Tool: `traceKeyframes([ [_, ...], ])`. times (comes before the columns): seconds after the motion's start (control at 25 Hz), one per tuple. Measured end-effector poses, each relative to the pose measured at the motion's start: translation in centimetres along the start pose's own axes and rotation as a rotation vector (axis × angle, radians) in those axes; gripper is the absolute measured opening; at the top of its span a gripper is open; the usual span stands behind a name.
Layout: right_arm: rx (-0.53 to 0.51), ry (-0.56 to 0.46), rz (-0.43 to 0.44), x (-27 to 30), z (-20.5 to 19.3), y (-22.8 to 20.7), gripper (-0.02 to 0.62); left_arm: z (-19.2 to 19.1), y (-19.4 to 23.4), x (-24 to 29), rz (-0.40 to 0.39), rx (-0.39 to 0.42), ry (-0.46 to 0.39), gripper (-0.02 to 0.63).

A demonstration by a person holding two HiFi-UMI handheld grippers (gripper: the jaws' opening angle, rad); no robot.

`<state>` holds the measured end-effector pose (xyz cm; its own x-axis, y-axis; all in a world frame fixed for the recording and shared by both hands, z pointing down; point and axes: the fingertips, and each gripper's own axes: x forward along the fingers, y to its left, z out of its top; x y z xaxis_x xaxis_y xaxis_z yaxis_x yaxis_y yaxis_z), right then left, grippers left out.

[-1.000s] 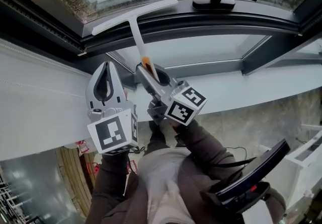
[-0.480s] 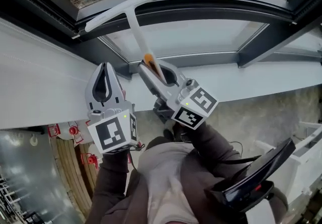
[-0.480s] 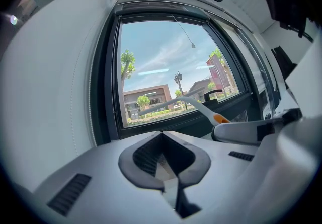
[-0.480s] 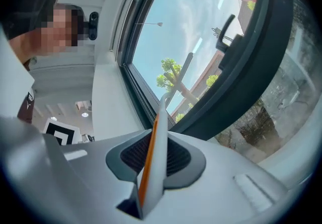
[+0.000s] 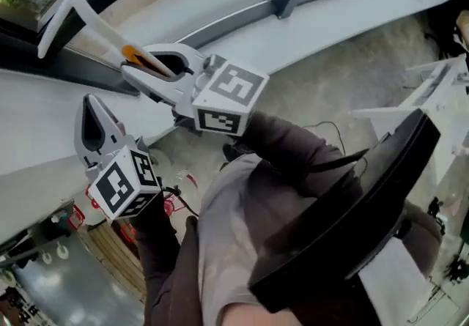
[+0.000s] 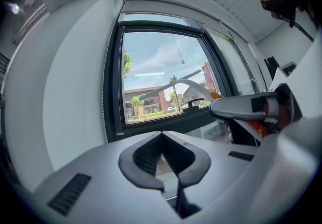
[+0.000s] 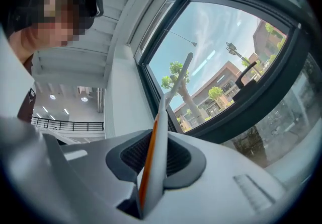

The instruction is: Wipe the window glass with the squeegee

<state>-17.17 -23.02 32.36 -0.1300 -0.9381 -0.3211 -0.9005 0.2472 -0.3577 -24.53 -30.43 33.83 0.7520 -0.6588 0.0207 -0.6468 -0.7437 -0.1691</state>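
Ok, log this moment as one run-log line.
right tongs: shut on white T-shaped squeegee with orange-striped handle | left tongs: shut, empty | blade: up at window glass, contact unclear

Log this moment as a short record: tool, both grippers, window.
tool: white squeegee, orange strip along its handle
right gripper: jaws shut on the squeegee handle
left gripper: jaws together, nothing between them, held below the right gripper
blade: raised toward the window glass; contact cannot be told
window: dark frame, black window handle on the lower rail
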Motion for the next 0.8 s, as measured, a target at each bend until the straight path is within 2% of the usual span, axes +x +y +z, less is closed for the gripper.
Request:
traceKeyframes([
  [0.28, -0.113, -0.025, -0.013, -7.2, 4.5, 3.9, 0.055, 2.4, -6.7, -5.4, -0.063, 0.01, -0.032, 0.0],
  [0.48, -0.168, -0.031, -0.028, -10.5, 6.1, 4.4, 0.055, 2.9, -9.7, -6.4, -0.084, -0.001, -0.045, 0.0],
  [0.8, -0.179, -0.042, -0.057, -16.2, 8.9, 3.3, 0.055, 4.2, -16.9, -7.2, -0.141, 0.008, -0.041, 0.0],
])
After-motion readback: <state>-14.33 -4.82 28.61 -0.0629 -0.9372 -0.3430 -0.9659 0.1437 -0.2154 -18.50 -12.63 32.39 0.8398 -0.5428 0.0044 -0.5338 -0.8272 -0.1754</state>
